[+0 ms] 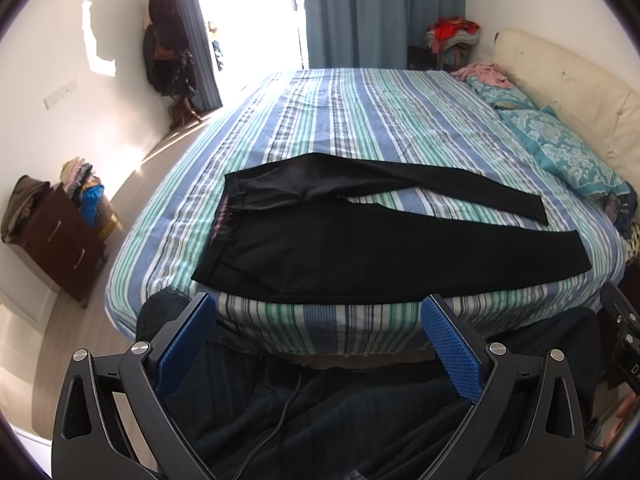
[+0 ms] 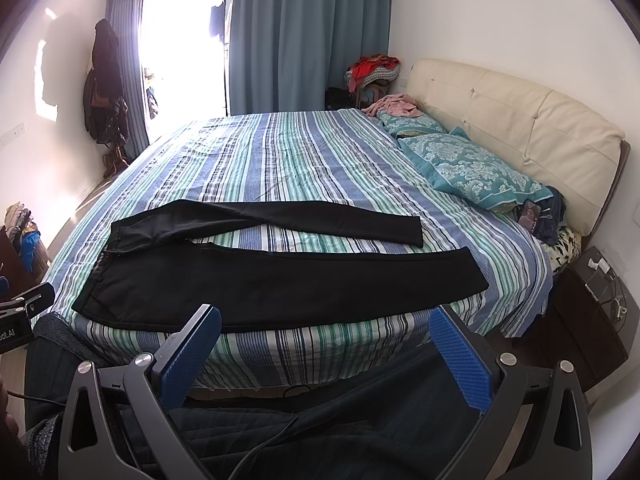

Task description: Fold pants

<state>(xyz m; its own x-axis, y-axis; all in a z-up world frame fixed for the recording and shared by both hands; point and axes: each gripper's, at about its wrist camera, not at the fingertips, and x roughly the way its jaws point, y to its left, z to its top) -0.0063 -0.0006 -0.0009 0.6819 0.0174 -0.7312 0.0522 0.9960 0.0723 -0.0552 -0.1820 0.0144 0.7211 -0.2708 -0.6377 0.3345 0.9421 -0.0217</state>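
Black pants (image 1: 360,256) lie flat on the striped bed (image 1: 340,120), waistband to the left, both legs stretched to the right and spread apart. They also show in the right wrist view (image 2: 280,280). My left gripper (image 1: 318,312) is open and empty, held back from the bed's near edge, below the pants. My right gripper (image 2: 326,324) is open and empty, also short of the near edge, under the nearer leg. The right gripper's body shows at the right edge of the left wrist view (image 1: 620,332).
Teal pillows (image 2: 472,168) and a cream headboard (image 2: 520,120) lie at the right. A dark nightstand (image 2: 588,312) stands right of the bed. A brown drawer unit (image 1: 60,240) with clothes stands left. Blue curtains (image 2: 304,36) hang behind. A phone (image 2: 530,216) lies by the pillow.
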